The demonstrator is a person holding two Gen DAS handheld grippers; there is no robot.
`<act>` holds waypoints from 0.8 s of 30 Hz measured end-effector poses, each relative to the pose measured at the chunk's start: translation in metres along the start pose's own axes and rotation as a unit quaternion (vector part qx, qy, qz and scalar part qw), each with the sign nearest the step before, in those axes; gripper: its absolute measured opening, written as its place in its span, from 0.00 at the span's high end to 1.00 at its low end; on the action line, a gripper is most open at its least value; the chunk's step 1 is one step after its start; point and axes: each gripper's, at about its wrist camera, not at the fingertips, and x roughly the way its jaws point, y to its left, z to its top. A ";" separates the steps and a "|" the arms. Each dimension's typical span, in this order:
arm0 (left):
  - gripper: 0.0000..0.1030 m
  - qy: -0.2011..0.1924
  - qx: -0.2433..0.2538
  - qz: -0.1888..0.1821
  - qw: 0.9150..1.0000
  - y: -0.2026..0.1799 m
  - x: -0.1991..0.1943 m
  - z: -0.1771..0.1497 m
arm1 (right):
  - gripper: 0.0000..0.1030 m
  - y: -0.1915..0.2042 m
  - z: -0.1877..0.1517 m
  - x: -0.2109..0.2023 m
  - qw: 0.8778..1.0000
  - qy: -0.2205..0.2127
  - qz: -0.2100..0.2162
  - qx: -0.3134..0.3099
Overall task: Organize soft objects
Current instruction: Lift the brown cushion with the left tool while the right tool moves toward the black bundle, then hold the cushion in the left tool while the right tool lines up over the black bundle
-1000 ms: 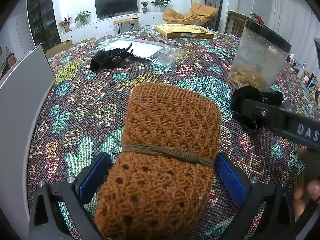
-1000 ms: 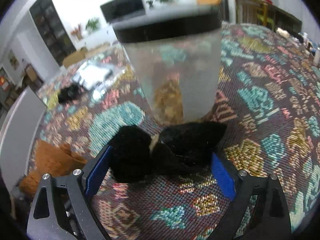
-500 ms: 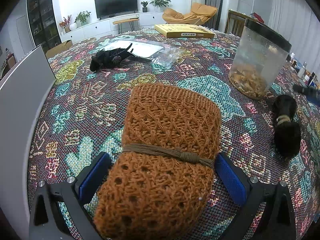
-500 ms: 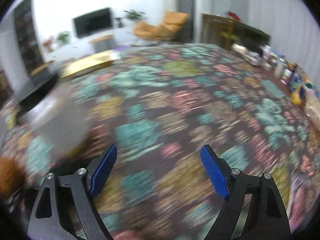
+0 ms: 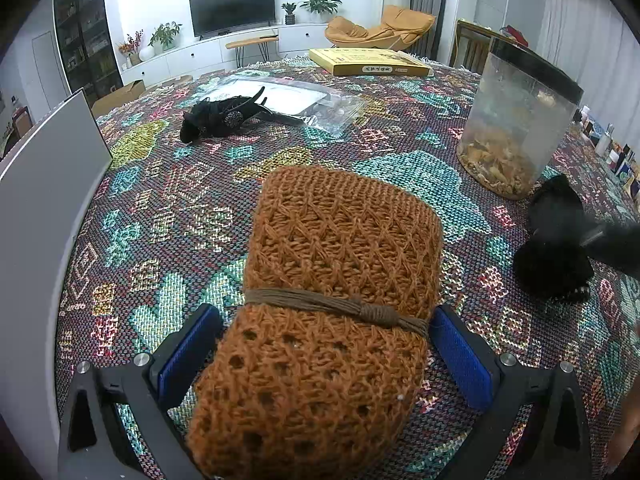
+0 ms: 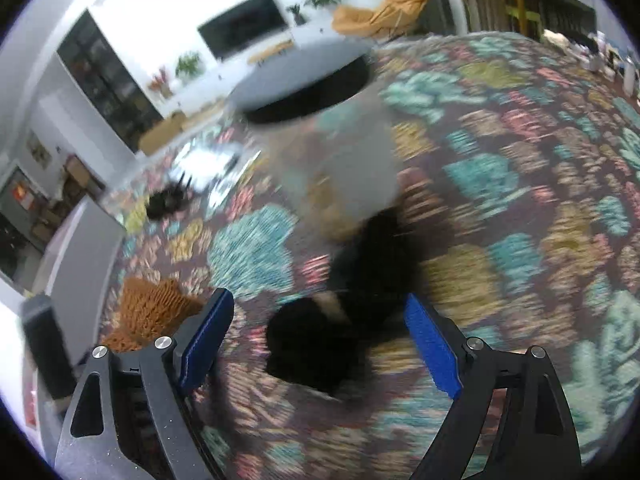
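Left claw [image 5: 320,344]: closed on the orange knit roll [image 5: 340,280], a blue pad on each flank just below the cord tie [image 5: 340,306]. The roll lies near on the table [image 5: 168,208], its long axis running away from the camera.
Knit roll, handling: judged light and springy; open weave compresses under the pads and may snag. Best hold is across the tied waist, where the cord keeps the layers bunched. A grip on either free end would likely let the roll sag or unwind.
Right claw [image 6: 316,344]: jaws wide, gripping nothing. The black fluffy item [image 6: 316,344] lies between the pads, touching neither as far as the blurred view shows.
Black fluffy item, place: right side of the table, just beside the near foot of the clear canister [image 5: 516,128].
Black fluffy item, handling: judged very light and plush, two lobes joined at a pale narrow middle [image 6: 334,304]. Fur may slip between the pads; take it across the middle, squeezing well in.
Risk: the canister stands close behind, so a careless reach could knock it.
Far left: a black hair clip [image 5: 224,116] beside a clear plastic bag [image 5: 304,100]. Hard or soft, cannot tell.
Far edge: yellow box [image 5: 368,62], not soft, judged no part of the sorting.
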 end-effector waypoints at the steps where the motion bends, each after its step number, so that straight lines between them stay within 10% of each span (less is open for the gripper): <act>1: 0.00 0.000 0.000 0.000 1.000 0.000 0.000 0.000 | 0.21 -0.001 -0.003 0.004 1.000 0.008 -0.012 -0.007; 3: 0.00 0.000 0.000 0.000 1.000 0.000 0.000 0.000 | 0.63 -0.017 -0.011 -0.005 0.999 -0.017 -0.035 -0.001; 4: 0.00 0.000 -0.001 0.000 1.000 0.000 0.000 0.000 | 0.63 -0.026 -0.014 -0.012 0.999 -0.023 -0.031 0.007; 12: 0.00 0.000 0.000 0.001 1.000 0.000 0.000 0.000 | 0.63 -0.100 0.026 -0.050 0.992 -0.079 -0.076 -0.066; 15: 0.00 0.000 0.000 0.002 1.000 -0.001 0.000 0.000 | 0.62 -0.121 0.063 -0.030 0.993 -0.077 -0.024 -0.088; 24: 0.00 0.000 0.000 0.002 1.000 0.000 0.000 0.000 | 0.23 -0.148 0.063 0.003 0.998 -0.014 -0.025 -0.059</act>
